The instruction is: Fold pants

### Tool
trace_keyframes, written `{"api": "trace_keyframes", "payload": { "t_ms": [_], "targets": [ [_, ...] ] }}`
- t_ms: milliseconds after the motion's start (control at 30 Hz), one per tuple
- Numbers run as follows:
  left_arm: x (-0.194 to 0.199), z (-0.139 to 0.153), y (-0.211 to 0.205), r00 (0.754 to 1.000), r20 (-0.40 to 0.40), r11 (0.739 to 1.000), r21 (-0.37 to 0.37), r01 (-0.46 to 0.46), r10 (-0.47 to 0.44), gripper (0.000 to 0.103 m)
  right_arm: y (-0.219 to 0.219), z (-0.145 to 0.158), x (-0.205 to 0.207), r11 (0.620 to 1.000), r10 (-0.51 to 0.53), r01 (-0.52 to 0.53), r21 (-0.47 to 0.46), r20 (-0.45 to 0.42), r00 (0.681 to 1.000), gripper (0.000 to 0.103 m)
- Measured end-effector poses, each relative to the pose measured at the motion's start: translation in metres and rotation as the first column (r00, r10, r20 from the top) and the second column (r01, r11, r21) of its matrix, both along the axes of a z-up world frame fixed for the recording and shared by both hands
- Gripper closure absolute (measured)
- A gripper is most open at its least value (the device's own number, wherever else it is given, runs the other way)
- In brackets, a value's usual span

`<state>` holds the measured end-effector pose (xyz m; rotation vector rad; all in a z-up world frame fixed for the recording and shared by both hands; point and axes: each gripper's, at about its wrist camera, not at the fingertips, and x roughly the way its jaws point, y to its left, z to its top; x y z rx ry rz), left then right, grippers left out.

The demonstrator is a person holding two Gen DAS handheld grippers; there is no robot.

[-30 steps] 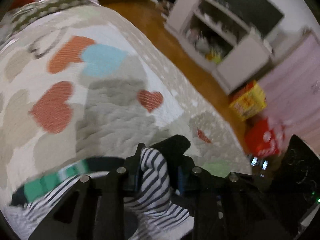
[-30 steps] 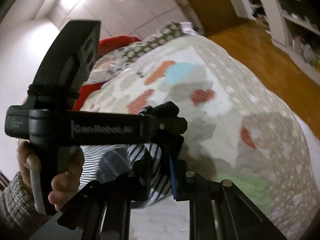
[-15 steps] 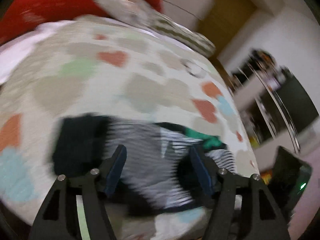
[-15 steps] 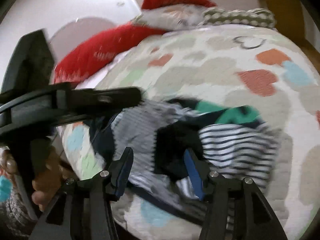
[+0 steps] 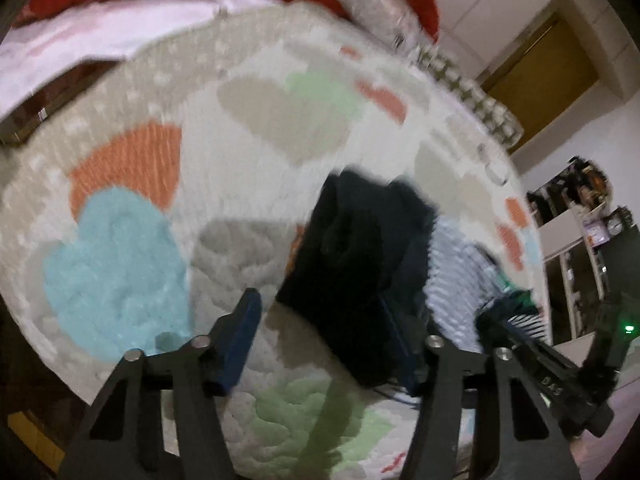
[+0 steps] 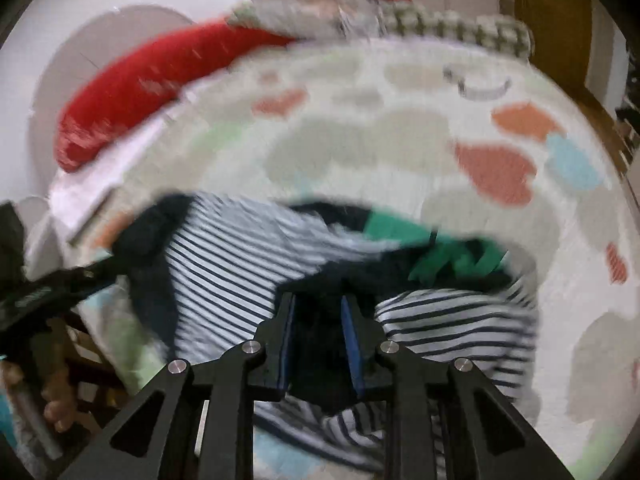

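pants point(image 6: 248, 264): striped, rumpled on the heart quilt point(image 5: 132, 264), right under both claws
left gripper point(image 5: 320, 344): closing, dark cuff between the pads
right gripper point(image 6: 318, 336): narrow, closing around dark fabric

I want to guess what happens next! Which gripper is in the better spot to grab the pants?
Probably the right gripper: its closing jaws already have dark fabric of the striped pants between them. The left gripper, also closing, sits at the edge, mostly over quilt.
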<state>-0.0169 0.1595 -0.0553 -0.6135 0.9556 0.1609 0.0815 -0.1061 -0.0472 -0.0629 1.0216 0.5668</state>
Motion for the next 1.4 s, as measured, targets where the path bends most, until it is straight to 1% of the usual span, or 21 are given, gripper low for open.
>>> {"api": "trace_keyframes", "payload": {
  "t_ms": [100,133,233,267,300,333,367,567,700,767,867,933,967,1000,1033,1067,1133,1200,1233,1267,1400],
  "targets": [
    [-0.002,0.001,-0.002,1.000,0.012,0.999,0.031,0.015,-0.016,0.051,0.003,-0.002,-0.004,1.000,-0.003,0.003,-0.020,0.015,1.000,0.073],
    [-0.003,0.002,0.001,1.000,0.018,1.000,0.011,0.018,-0.018,0.051,0.005,0.002,-0.005,0.999,0.006,-0.006,-0.032,0.012,1.000,0.070],
    [-0.015,0.006,0.020,0.998,0.057,0.993,-0.117,0.005,0.002,0.051,0.011,0.025,-0.012,0.999,0.025,-0.023,-0.046,0.047,0.999,0.067],
    [-0.020,0.008,0.028,0.997,0.072,0.990,-0.139,-0.010,0.020,0.051,0.016,0.032,-0.016,0.999,0.037,-0.035,-0.037,0.055,0.998,0.060],
    [-0.026,0.011,0.035,0.996,0.081,0.990,-0.140,-0.031,0.042,0.051,0.025,0.041,-0.019,0.998,0.056,-0.055,-0.024,0.058,0.997,0.053],
    [-0.031,0.013,0.042,0.994,0.088,0.990,-0.133,-0.051,0.063,0.050,0.033,0.043,-0.021,0.998,0.069,-0.069,-0.016,0.054,0.996,0.041],
    [-0.039,0.015,0.050,0.991,0.096,0.990,-0.120,-0.078,0.090,0.049,0.043,0.046,-0.024,0.996,0.089,-0.089,-0.004,0.042,0.995,0.036],
    [-0.068,0.017,0.069,0.980,0.127,0.988,-0.043,-0.148,0.152,0.048,0.131,0.038,-0.008,0.987,0.163,-0.160,0.031,-0.131,0.978,0.033],
    [-0.076,0.014,0.067,0.979,0.153,0.991,-0.026,-0.131,0.133,0.048,0.179,0.022,0.007,0.984,0.143,-0.156,-0.080,-0.153,0.978,0.031],
    [-0.077,0.013,0.063,0.979,0.162,0.993,-0.023,-0.119,0.121,0.048,0.200,0.013,0.012,0.978,0.129,-0.153,-0.139,-0.174,0.976,0.023],
    [-0.076,0.013,0.056,0.980,0.178,0.996,-0.034,-0.086,0.090,0.048,0.228,-0.004,0.016,0.953,0.113,-0.165,-0.255,-0.206,0.972,0.018],
    [-0.075,0.014,0.050,0.979,0.189,0.997,-0.035,-0.067,0.072,0.048,0.238,-0.011,0.014,0.927,0.120,-0.179,-0.329,-0.191,0.974,0.018],
    [-0.074,0.014,0.048,0.979,0.192,0.998,-0.035,-0.057,0.063,0.048,0.241,-0.013,0.011,0.915,0.135,-0.190,-0.355,-0.174,0.976,0.022],
    [-0.074,0.015,0.045,0.980,0.194,0.998,-0.033,-0.050,0.055,0.048,0.242,-0.011,0.006,0.905,0.159,-0.206,-0.371,-0.152,0.975,0.028],
    [-0.073,0.015,0.043,0.979,0.196,0.999,-0.030,-0.044,0.049,0.048,0.241,-0.008,0.003,0.901,0.172,-0.210,-0.379,-0.130,0.976,0.045],
    [-0.072,0.015,0.040,0.979,0.199,0.999,-0.024,-0.036,0.041,0.048,0.237,-0.003,0.000,0.903,0.178,-0.207,-0.376,-0.111,0.978,0.058],
    [-0.066,0.016,0.031,0.980,0.199,1.000,-0.013,-0.013,0.016,0.048,0.223,0.008,0.000,0.926,0.179,-0.205,-0.318,-0.110,0.978,0.066],
    [-0.059,0.015,0.020,0.980,0.196,1.000,0.007,0.014,-0.015,0.033,0.206,0.019,0.000,0.950,0.173,-0.196,-0.242,-0.111,0.979,0.068],
    [-0.055,0.014,0.014,0.981,0.190,1.000,0.019,0.022,-0.025,0.029,0.201,0.021,0.000,0.957,0.173,-0.194,-0.217,-0.111,0.979,0.068],
    [-0.050,0.013,0.007,0.982,0.184,0.999,0.029,0.032,-0.036,0.027,0.196,0.025,-0.001,0.964,0.171,-0.190,-0.186,-0.113,0.979,0.068],
    [-0.028,0.014,-0.019,0.979,0.171,0.991,0.087,0.099,-0.113,0.029,0.173,0.040,-0.003,0.982,0.163,-0.173,-0.068,-0.134,0.977,0.068]
  ]
}}
